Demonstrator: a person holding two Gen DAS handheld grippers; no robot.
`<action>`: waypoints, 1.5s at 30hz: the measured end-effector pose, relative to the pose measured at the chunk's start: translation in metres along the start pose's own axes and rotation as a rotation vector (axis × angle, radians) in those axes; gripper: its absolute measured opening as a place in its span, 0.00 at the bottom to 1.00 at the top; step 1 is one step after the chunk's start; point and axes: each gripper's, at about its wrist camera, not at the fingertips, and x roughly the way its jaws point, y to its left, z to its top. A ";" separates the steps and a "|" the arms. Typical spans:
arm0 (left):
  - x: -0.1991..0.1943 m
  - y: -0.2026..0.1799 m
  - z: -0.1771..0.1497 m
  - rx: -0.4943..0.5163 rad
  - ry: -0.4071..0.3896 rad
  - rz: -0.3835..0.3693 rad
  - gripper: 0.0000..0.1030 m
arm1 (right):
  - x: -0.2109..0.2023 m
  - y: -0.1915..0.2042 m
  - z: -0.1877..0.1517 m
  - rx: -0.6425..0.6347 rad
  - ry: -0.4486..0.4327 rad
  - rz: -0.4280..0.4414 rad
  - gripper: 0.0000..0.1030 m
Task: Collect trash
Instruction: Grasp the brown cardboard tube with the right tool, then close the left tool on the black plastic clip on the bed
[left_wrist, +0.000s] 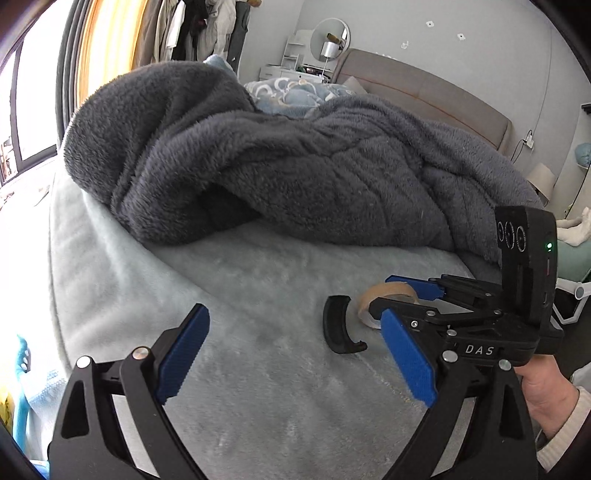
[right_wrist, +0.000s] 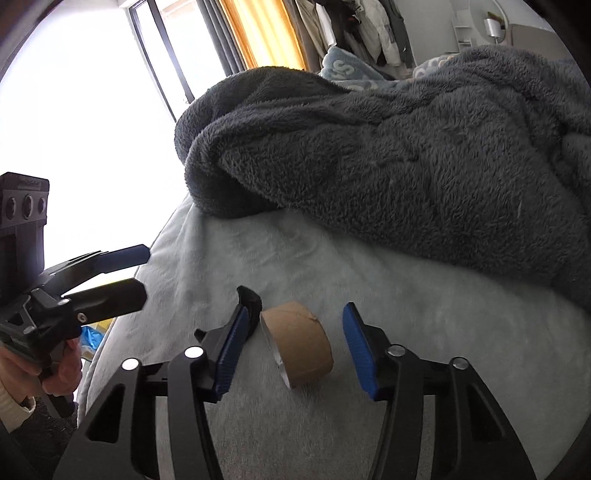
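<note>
One tape core (right_wrist: 299, 341) on its side at lower centre, axis pointing lower left, one black clip (right_wrist: 251, 306), between right gripper (right_wrist: 295, 347) pads, untouched, left gripper (left_wrist: 295, 358) wide

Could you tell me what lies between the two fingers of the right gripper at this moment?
In the right wrist view, the cardboard tape core lies on its side between the right gripper fingers, neither pad touching it.

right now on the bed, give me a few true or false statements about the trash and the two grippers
1. The cardboard roll lies between the right gripper fingers, pads not yet pressing it. True.
2. The left gripper holds the roll. False: it is open with nothing between its fingers.
3. A curved black plastic piece lies right beside the roll. True.
4. The roll sits on the dark grey blanket. False: it rests on the light bed cover.
</note>
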 end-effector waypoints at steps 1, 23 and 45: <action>0.002 -0.001 -0.001 0.003 0.006 0.000 0.93 | 0.000 0.000 0.000 -0.004 0.001 0.006 0.43; 0.042 -0.028 -0.007 0.015 0.068 0.019 0.74 | -0.036 -0.016 -0.013 0.026 -0.035 -0.006 0.21; 0.074 -0.042 -0.009 -0.004 0.105 0.077 0.29 | -0.072 -0.026 -0.022 0.010 -0.051 -0.003 0.21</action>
